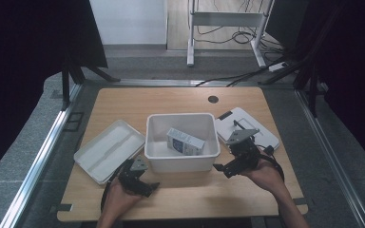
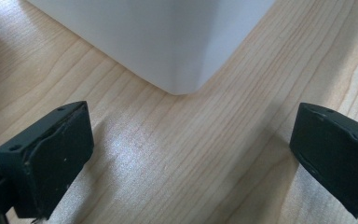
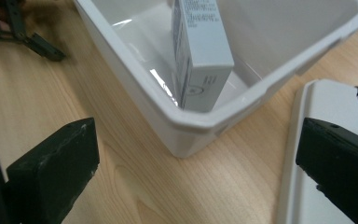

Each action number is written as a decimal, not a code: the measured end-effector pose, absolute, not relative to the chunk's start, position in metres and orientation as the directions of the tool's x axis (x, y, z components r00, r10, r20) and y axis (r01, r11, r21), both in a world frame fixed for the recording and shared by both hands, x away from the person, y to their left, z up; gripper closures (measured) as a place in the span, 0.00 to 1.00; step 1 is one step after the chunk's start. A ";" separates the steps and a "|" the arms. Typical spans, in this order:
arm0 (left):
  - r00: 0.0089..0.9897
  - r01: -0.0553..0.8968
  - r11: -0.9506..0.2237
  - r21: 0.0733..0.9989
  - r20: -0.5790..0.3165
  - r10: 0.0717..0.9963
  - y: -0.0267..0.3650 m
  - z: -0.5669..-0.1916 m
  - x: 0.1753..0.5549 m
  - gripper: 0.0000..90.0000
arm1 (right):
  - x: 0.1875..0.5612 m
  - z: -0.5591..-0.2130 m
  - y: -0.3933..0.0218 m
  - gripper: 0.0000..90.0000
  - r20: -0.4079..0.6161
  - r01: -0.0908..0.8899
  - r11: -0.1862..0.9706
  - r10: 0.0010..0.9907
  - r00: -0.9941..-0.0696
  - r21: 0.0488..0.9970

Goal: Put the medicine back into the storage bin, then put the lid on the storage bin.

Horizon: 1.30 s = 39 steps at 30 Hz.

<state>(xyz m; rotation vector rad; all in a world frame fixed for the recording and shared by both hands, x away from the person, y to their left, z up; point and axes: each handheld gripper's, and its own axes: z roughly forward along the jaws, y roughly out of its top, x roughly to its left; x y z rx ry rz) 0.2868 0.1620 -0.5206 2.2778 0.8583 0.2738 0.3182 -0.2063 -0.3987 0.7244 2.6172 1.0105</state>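
A white plastic bin (image 1: pixel 180 159) stands mid-table, and a grey-white carton (image 1: pixel 185 141) leans on edge inside it. My left gripper (image 1: pixel 140 176) rests near the bin's front left corner, open, with bare wood between its jaws. The left gripper view has that gripper (image 2: pixel 186 158) facing the bin's corner (image 2: pixel 168 42). At the bin's front right corner my right gripper (image 1: pixel 228 159) is open and holds nothing. In the right gripper view, the gripper (image 3: pixel 196 172) faces the bin's rim (image 3: pixel 196 123) and the carton (image 3: pixel 200 46).
A white lid (image 1: pixel 107 149) lies left of the bin, near the table's left edge. A flat white tray-like piece (image 1: pixel 247 126) lies to the right, close under my right gripper. The wooden table (image 1: pixel 180 99) has a cable hole at the back. The other gripper (image 3: pixel 14 28) sits across the bin.
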 end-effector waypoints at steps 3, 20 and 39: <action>0.761 0.504 -0.557 0.660 -0.035 0.647 0.162 -0.520 0.287 0.00 | 0.316 -0.414 -0.208 0.00 -0.052 0.365 0.628 0.543 -0.838 0.687; 0.754 0.510 -0.548 0.663 -0.038 0.656 0.162 -0.521 0.286 0.00 | 0.312 -0.501 -0.213 0.00 -0.028 0.426 0.621 0.586 -0.809 0.658; 0.755 0.529 -0.570 0.629 -0.042 0.654 0.177 -0.501 0.285 0.01 | 0.312 -0.519 -0.217 0.00 0.005 0.442 0.571 0.609 -0.793 0.692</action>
